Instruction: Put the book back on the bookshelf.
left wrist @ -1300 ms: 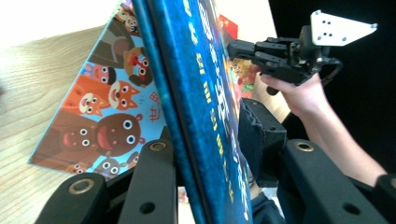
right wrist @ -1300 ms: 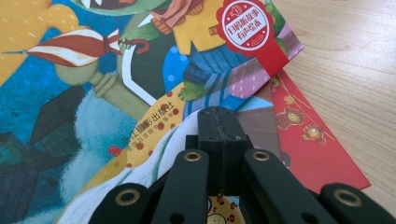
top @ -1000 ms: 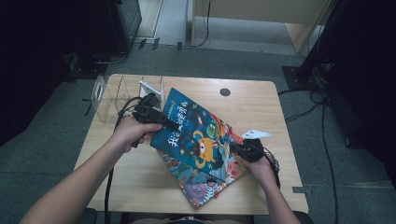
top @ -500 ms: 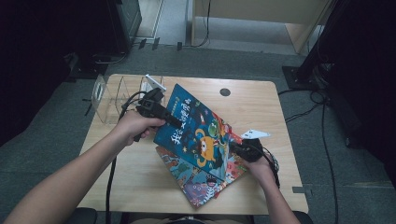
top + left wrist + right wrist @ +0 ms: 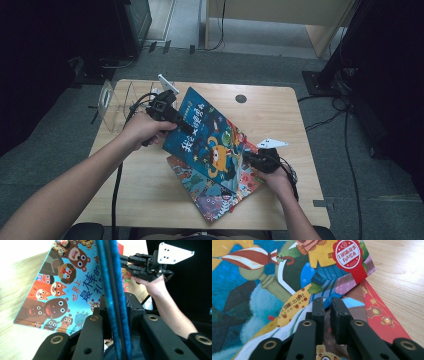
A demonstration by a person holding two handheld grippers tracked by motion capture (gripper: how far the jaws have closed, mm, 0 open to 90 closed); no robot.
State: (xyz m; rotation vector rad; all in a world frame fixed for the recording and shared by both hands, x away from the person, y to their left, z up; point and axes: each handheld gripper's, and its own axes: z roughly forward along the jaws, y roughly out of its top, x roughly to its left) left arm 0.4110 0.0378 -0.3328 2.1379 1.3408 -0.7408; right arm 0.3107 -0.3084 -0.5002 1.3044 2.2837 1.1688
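Observation:
A blue picture book (image 5: 210, 140) with an orange monster on its cover hangs tilted above the table. My left gripper (image 5: 187, 128) is shut on its upper left edge; the jaws have just been closing, and the left gripper view shows the book's blue edge (image 5: 110, 270) running between them (image 5: 116, 298). My right gripper (image 5: 246, 156) is at the book's lower right edge. Its jaws (image 5: 327, 302) have just been opening and stand slightly apart, with the cover's edge (image 5: 262, 290) still between them. Other picture books (image 5: 215, 200) lie flat underneath.
A clear plastic stand (image 5: 117, 100) sits at the back left corner of the wooden table (image 5: 280, 115). A book with cartoon animals (image 5: 62, 290) and a red one (image 5: 382, 315) lie under the lifted book. Cables trail over the floor on the right (image 5: 330, 120).
My left gripper has risen a little and drawn back with the book's edge, so the book tilts more steeply. The right hand has stayed where it was.

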